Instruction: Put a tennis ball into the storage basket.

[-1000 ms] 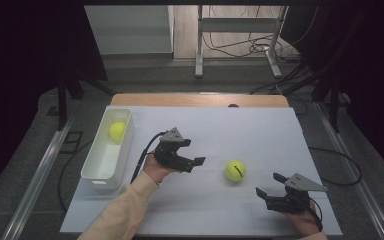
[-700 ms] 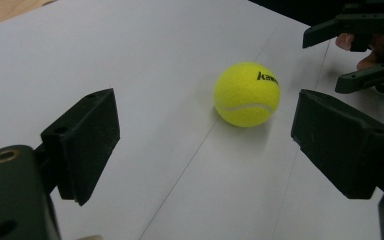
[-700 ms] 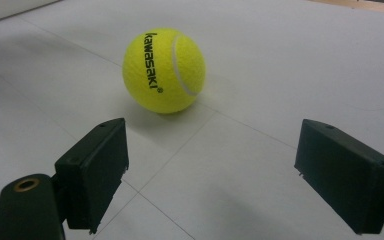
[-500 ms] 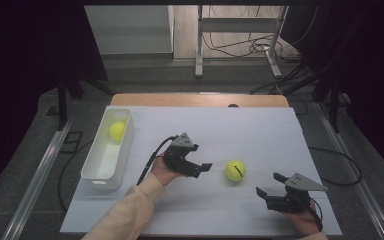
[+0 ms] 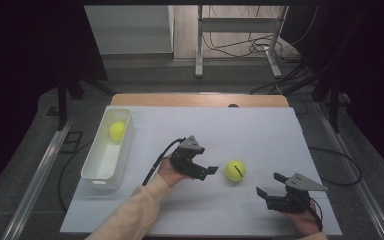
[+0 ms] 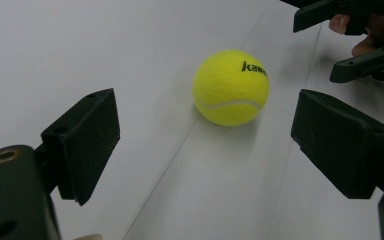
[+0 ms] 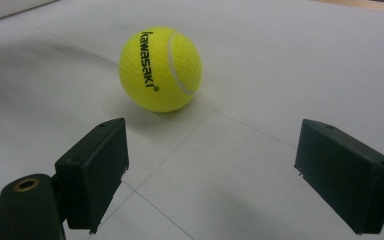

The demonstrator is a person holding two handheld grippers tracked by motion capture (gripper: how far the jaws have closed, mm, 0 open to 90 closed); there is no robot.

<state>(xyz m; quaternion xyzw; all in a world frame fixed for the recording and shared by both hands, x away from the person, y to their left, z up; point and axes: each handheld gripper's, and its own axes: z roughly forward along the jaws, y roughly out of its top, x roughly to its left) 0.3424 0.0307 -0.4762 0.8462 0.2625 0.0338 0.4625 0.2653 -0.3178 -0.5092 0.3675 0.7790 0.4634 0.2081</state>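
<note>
A yellow ball point(image 5: 235, 170) is seen on the white tabletop point(image 5: 260, 130), right of centre and nearer the front edge. The left tool point(image 5: 206, 169) is held just beside it on its left, jaws wide apart and empty, the ball lying straight ahead between their lines but not yet reached. The right tool point(image 5: 269, 186) is held nearer the front right corner, also spread open with nothing gripped, and farther from the ball. The left hand is judged the nearer for a grasp; a round ball offers no long axis. "kawasaki" is printed on it in black. A second ball point(image 5: 117, 130) is seen in the bin point(image 5: 96, 170) by the left edge.
</note>
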